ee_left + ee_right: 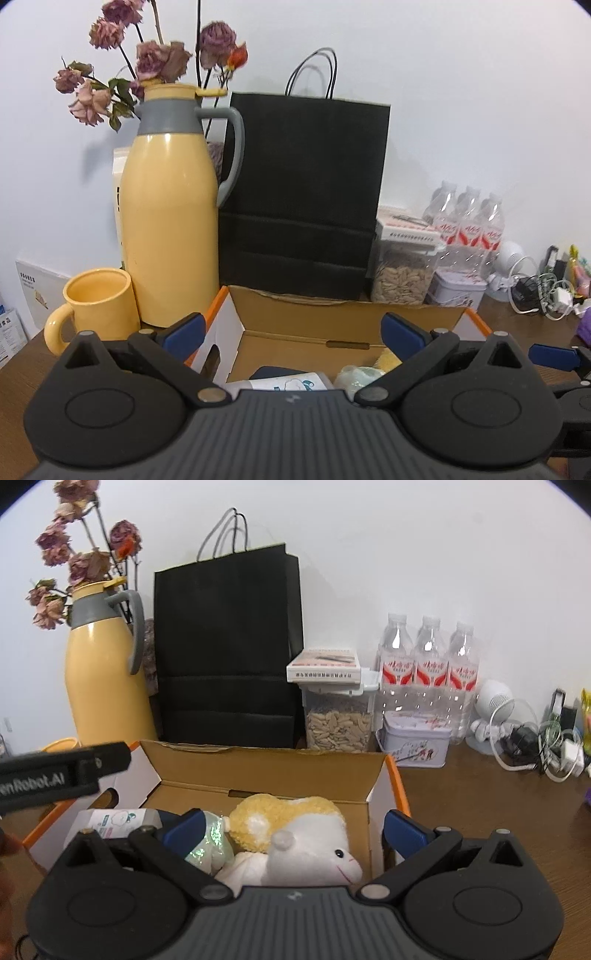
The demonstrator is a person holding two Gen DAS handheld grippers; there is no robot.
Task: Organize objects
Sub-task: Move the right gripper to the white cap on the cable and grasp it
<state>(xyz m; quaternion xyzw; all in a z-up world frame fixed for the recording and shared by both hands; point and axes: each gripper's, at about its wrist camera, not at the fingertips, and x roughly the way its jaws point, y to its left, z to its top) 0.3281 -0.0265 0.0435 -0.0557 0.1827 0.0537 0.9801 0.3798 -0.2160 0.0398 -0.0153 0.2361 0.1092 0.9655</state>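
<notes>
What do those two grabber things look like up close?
Both look alike. The left gripper and right gripper each have a dark grey ribbed body, two round black discs, black link arms with silver pins, and blue fingers. In the right wrist view, the left gripper's black side carries white lettering. No sleeves or cables show.

Black, ribbed-bodied left gripper (291, 334) and right gripper (293, 830) with blue fingertip pads (400, 332), silver pivot screws, round side discs.

The cardboard box (266, 771) is matt brown inside; the plush toy (295, 834) in it is fuzzy cloth. The flask (170, 229) is glossy, probably plastic. The paper bag (306, 192) is matt black, the tabletop (480, 805) wood-grained, the bottles (428, 672) clear plastic.
</notes>
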